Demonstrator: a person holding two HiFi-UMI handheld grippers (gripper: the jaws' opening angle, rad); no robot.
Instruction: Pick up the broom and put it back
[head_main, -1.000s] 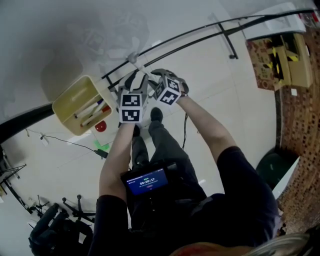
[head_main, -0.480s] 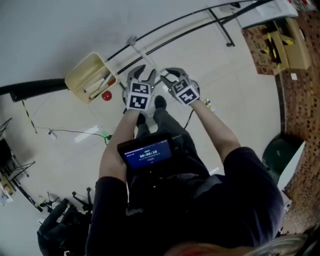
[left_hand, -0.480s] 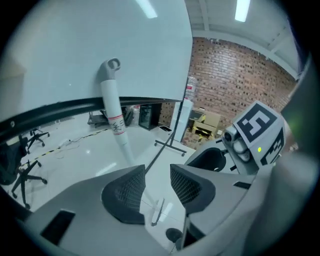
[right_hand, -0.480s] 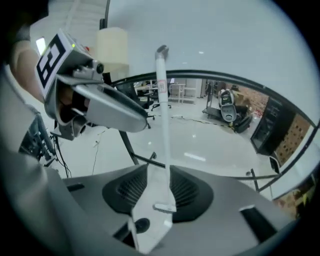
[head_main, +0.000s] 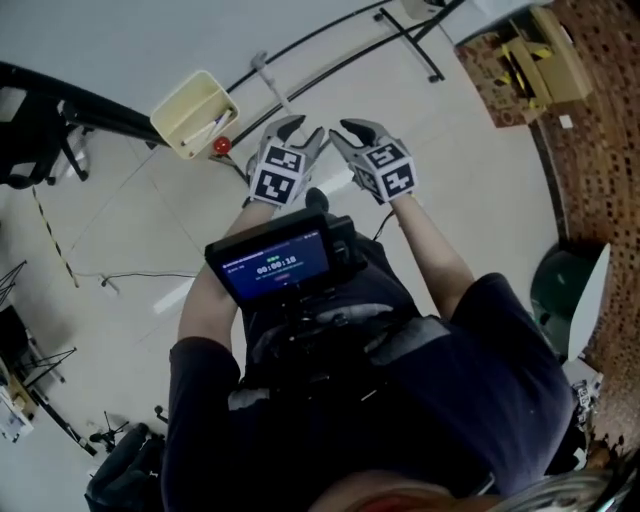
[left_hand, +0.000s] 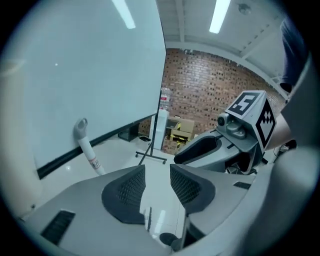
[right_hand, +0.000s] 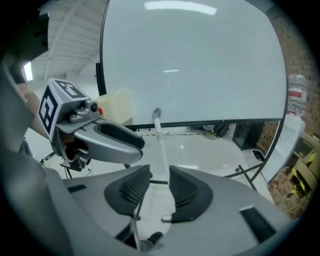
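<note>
White broom handle (right_hand: 161, 135). Pale yellow bin (head_main: 193, 112), with small red round thing (head_main: 221, 146) beside. Grey left gripper (left_hand: 156, 172) and right gripper (right_hand: 159, 175); black ribbed pads (left_hand: 131, 186); black-and-white square-patterned cubes (head_main: 277, 172). Red-brown brick wall (left_hand: 210, 85). Blue screen (head_main: 272, 265).

two claws, the left claw (head_main: 303, 128) and the right claw (head_main: 345, 132), its jaws closing on nothing; one broom (head_main: 270, 85); one yellow bin (head_main: 195, 113); one whiteboard (right_hand: 195, 60); one chest screen (head_main: 275, 266); one bottle (right_hand: 296, 97).
</note>
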